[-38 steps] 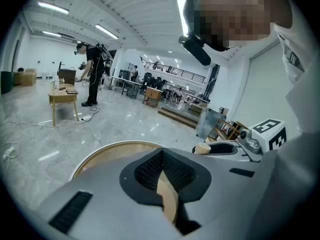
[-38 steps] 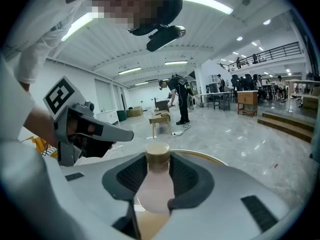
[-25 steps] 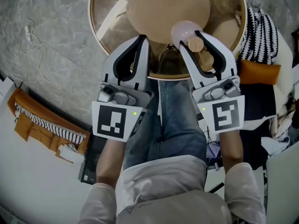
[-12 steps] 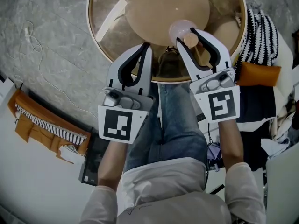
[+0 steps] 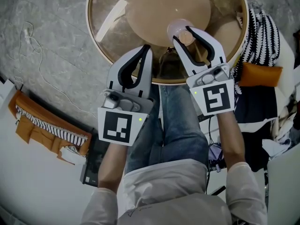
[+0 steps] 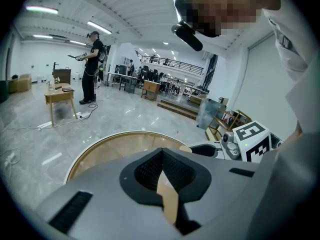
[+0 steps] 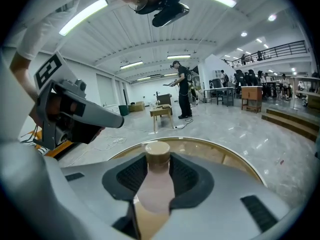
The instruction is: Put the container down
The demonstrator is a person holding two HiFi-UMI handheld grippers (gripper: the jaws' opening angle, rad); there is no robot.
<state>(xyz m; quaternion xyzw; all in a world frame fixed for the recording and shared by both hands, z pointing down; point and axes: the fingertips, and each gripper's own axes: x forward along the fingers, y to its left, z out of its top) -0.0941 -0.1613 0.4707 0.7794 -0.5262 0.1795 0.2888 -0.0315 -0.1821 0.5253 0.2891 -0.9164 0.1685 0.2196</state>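
A pale pink, see-through container [image 5: 176, 28] with a tan round cap [image 5: 186, 37] is held in my right gripper [image 5: 188, 34]. The jaws are shut on its body, over the near edge of the round glass table [image 5: 93, 36]. In the right gripper view the container [image 7: 155, 186] stands upright between the black pads, cap [image 7: 157, 152] on top, with the table's gold rim [image 7: 235, 152] beyond. My left gripper [image 5: 146, 49] hangs to the left over the table's near rim, shut and holding nothing. In the left gripper view its jaws [image 6: 162, 152] meet above the table [image 6: 85, 156].
A beige disc [image 5: 164, 8] shows under the glass top. Black-and-white striped fabric [image 5: 262, 32] and an orange cushion [image 5: 260, 71] lie at the right, an orange-trimmed bag [image 5: 42, 121] at the left. My jeans-clad legs [image 5: 173, 121] are below. A person stands by a small wooden table [image 7: 162, 111] far off.
My right gripper has sunk and shifted left toward the table's middle with the container still in it. The left gripper has hardly moved.
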